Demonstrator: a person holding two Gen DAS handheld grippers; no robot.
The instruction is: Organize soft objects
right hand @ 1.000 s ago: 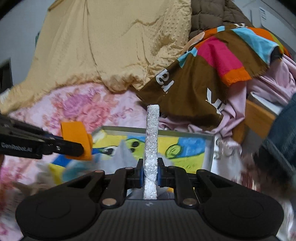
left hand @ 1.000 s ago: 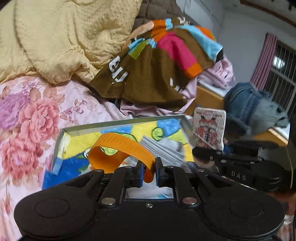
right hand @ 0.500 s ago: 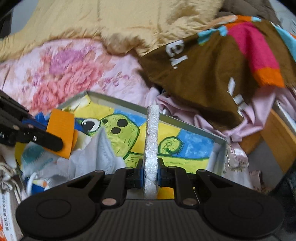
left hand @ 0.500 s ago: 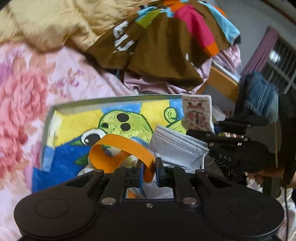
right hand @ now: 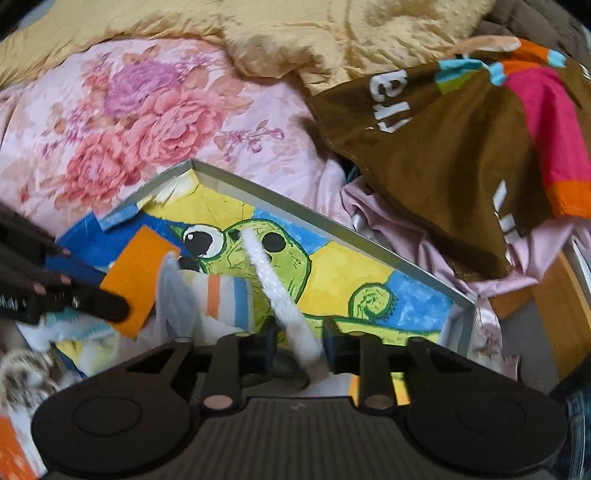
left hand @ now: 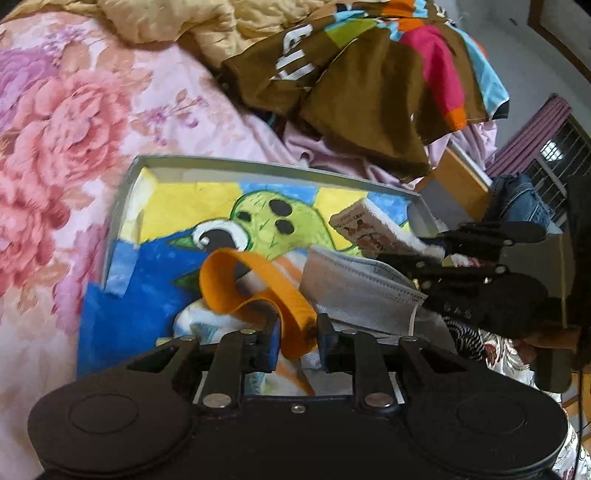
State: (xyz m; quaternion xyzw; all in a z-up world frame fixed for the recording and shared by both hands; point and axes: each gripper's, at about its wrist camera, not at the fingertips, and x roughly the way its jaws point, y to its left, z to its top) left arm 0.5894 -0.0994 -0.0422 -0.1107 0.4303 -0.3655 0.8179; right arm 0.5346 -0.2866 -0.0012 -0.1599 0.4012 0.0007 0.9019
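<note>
Bed [left hand: 74,122]: floral pink sheet under painted tray [left hand: 122,206].
Left tongs [left hand: 295,341]: apart around curled orange band [left hand: 255,280].
Right tongs [right hand: 300,345]: apart around leaning white towel [right hand: 280,299].

- Bed [left hand: 92,122], covered in pink sheet with large rose print.
- Shallow grey-rimmed tray [left hand: 258,166], painted inside with green cartoon creature on yellow and blue, resting flat on sheet.
- Crumpled tan blanket [right hand: 332,33], heaped at far side.
- Brown multicoloured garment [right hand: 461,147] with white lettering, draped over pale pink cloth [right hand: 424,236] beside tray's far edge.
</note>
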